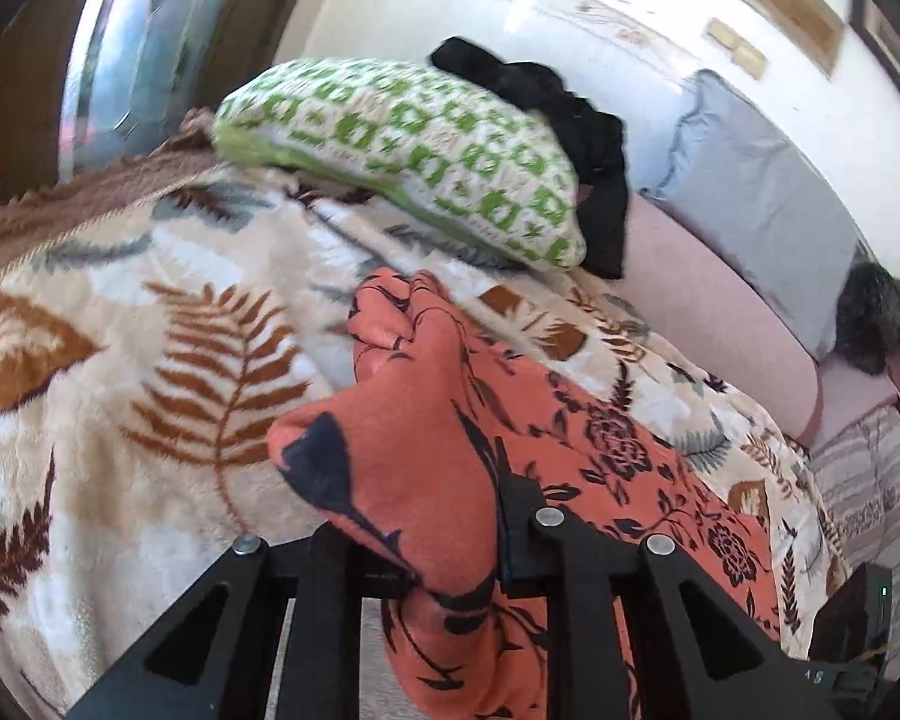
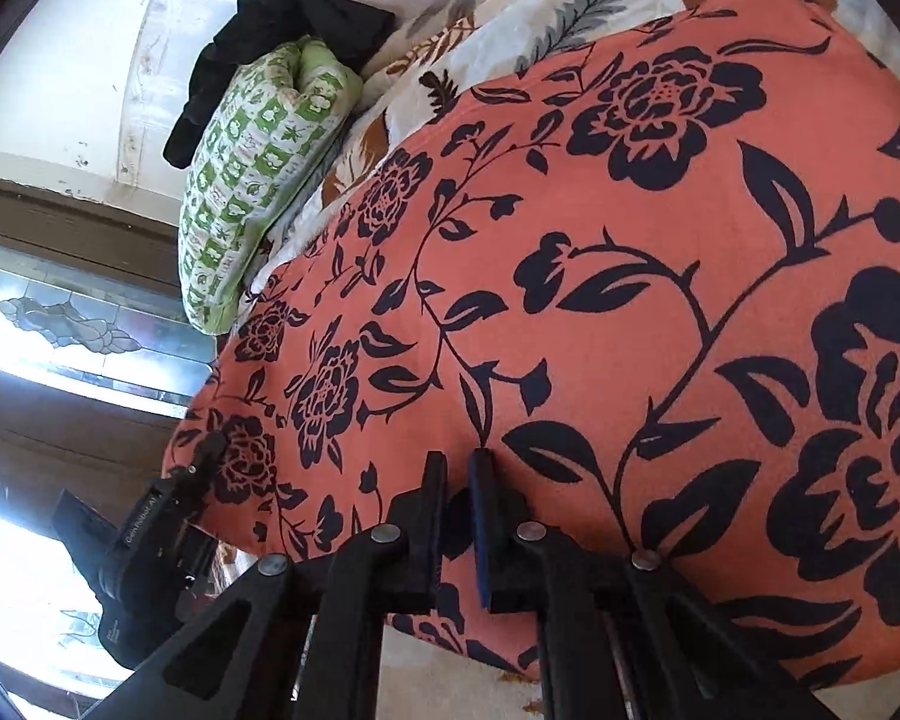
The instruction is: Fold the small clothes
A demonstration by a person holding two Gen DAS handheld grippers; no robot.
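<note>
- The step in hand seems to be to carry one edge of the coral floral garment across for a fold, with both tongs holding it along the near edge.
- To do it well, I would keep the two corners level and the cloth taut between them, so the fold line comes straight and no wrinkle is trapped under.
- The garment lies on the leaf-pattern blanket of the bed; in the left view it is bunched and raised, in the right view it is spread flat and wide.
- The left tongs are clenched on a gathered fold of the garment, cloth bulging above the jaws.
- The right tongs are nearly closed, pinching the garment edge between the pads.
- The left tongs come from the left end of the garment and the right tongs point across it.
- A green checked pillow with a black garment on it lies farther away, well apart.
</note>
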